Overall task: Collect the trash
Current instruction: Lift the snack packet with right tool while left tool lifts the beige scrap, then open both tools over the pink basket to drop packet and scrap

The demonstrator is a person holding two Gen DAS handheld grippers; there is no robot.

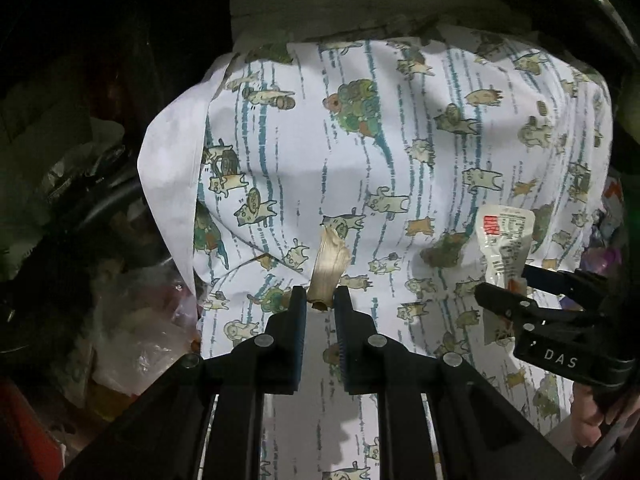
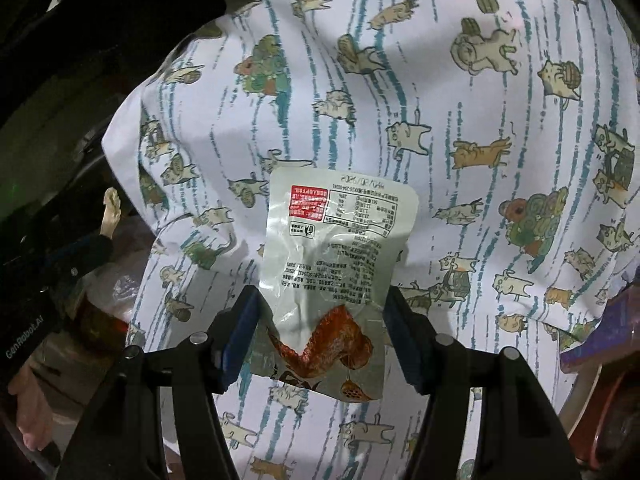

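My left gripper [image 1: 321, 298] is shut on a pale, beige scrap of peel-like trash [image 1: 330, 264] that sticks up between its pads, above the cat-print tablecloth [image 1: 400, 160]. To its right, the right gripper [image 1: 506, 280] holds a silver snack wrapper [image 1: 505, 240]. In the right wrist view my right gripper [image 2: 320, 300] is shut on that same snack wrapper [image 2: 336, 248], a wide silver pouch with a red label, printed text and a chicken-wing picture, gripped by its sides over the tablecloth [image 2: 440, 100]. The left gripper [image 2: 86, 250] with its beige scrap [image 2: 111, 210] shows at the left edge.
The cloth-covered table drops off on the left, where a dark cluttered space holds clear plastic bags [image 1: 148, 344] and other dim objects. A hand [image 2: 34, 408] shows at the lower left of the right wrist view. Purple and red items [image 2: 592, 344] lie at the right.
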